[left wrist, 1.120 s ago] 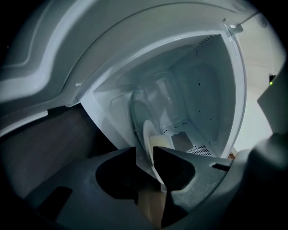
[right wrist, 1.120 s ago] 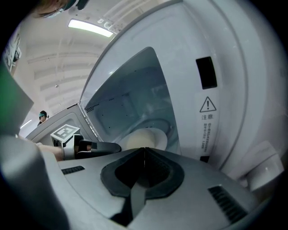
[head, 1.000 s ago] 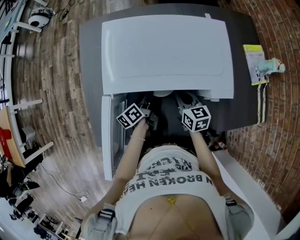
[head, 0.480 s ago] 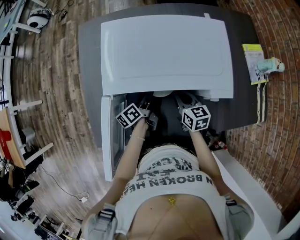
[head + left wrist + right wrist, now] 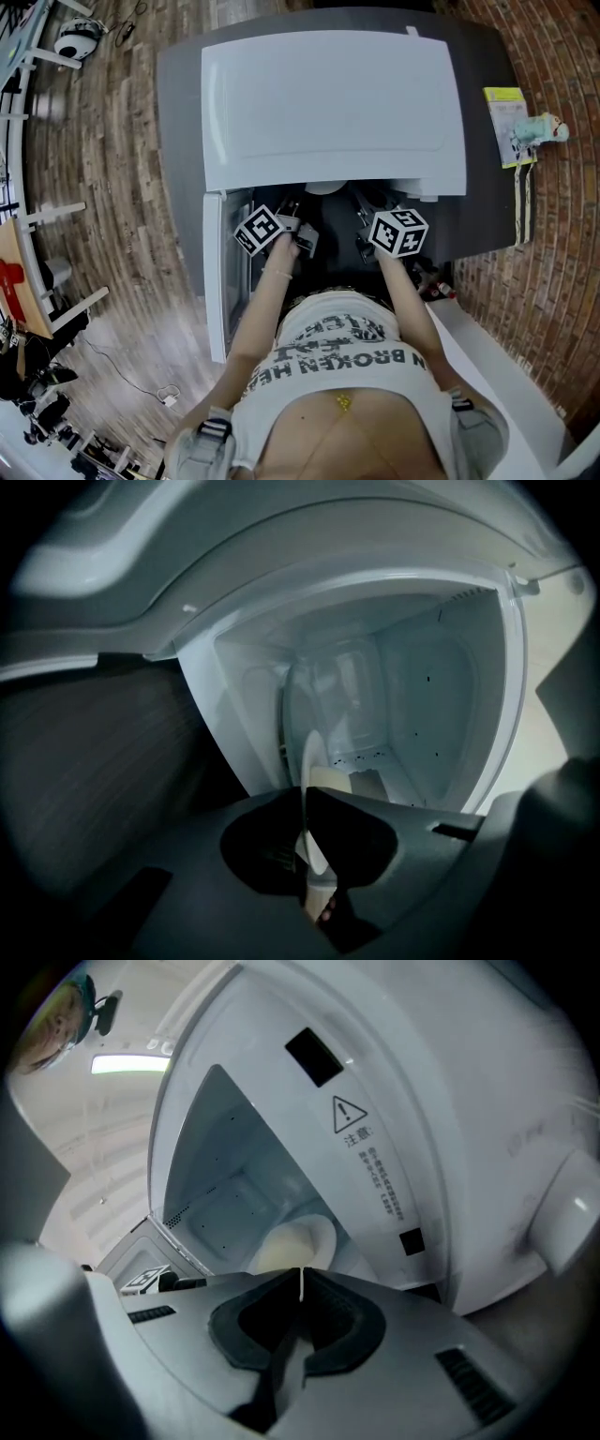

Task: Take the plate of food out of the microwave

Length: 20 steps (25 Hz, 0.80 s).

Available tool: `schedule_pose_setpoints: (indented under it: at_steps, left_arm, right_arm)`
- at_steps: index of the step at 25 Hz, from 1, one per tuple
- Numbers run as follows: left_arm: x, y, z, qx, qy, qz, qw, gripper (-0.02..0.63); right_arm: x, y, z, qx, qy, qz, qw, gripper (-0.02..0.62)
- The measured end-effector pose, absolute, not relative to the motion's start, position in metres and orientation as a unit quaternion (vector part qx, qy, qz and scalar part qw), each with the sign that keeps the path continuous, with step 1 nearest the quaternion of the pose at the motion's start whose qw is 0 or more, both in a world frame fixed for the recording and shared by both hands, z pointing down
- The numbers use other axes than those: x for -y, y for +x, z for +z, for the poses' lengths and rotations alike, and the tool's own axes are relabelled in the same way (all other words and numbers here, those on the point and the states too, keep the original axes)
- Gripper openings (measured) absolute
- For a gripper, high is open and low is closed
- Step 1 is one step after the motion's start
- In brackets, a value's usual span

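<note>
Reaching into the open microwave (image 5: 333, 103), both grippers are on the plate (image 5: 312, 761), which sits just inside the cavity, near the front. The left gripper (image 5: 306, 794) is closing on the left rim, with the rim right between its jaws. The right gripper (image 5: 301, 1279) is pinched almost flat on the right rim's thin edge. The risk here, I'd say, is that both are edge grips. Pull with uneven hands and the plate tilts, sliding the food (image 5: 281, 1246) off, or the rim slips out of a jaw. The plate's white, thin and round. The food's a pale cream mound, kind unclear.
</note>
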State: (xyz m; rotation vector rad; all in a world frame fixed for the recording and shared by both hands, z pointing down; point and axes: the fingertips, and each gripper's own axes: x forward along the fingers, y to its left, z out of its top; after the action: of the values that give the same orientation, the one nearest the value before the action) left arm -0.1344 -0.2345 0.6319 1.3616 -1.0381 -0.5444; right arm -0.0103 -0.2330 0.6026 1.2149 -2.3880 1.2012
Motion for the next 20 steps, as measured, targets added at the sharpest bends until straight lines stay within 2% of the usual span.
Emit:
schedule_pose_setpoints:
  at_steps: [5,9,20]
  left_arm:
    - [0.234,-0.134,0.631,0.442,0.574,-0.257,0.640,0.018]
    - [0.232,-0.134,0.631,0.440,0.567,-0.261,0.646,0.018]
    - [0.221,-0.134,0.631,0.441,0.560,-0.261,0.651,0.017]
  right_arm:
    - [0.235,-0.009,0.603,0.791,0.406,0.454,0.051,0.014]
    - [0.235,-0.011,0.606,0.775,0.392,0.495,0.019,0.111]
    - [0.240,-0.014,0.622,0.744,0.381,0.549,-0.024,0.130]
